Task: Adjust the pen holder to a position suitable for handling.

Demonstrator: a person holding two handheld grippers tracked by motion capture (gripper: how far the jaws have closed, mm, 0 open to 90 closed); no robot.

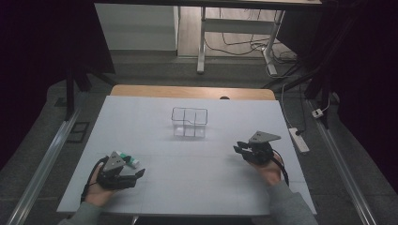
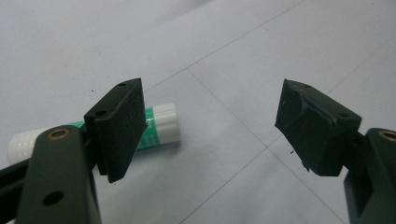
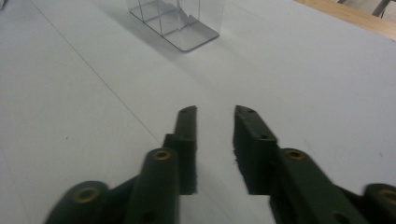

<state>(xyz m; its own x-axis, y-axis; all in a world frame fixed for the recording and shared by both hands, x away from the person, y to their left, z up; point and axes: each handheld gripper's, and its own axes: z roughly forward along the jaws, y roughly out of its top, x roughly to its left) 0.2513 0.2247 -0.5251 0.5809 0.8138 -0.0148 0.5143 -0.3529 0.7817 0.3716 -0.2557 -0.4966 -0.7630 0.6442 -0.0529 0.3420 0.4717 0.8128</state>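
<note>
Item: white tabletop with two hand-held grippers, one glue stick, one clear divided box.

Landmark: clear divided box (image 1: 189, 123), standing upright at the middle of the white table (image 1: 202, 187), toward its far edge. Left gripper (image 1: 139, 173): near-left of the box, well apart from it, jaws spread wide with nothing between them. Glue stick (image 2: 161, 126), green and white: lying on its side on the table, near-left of the box, just beside the left gripper, behind its left jaw and outside the gap. Right gripper (image 1: 238, 148): near-right of the box, pointing toward it, jaws partly apart and empty, the bare table showing between them.
</note>
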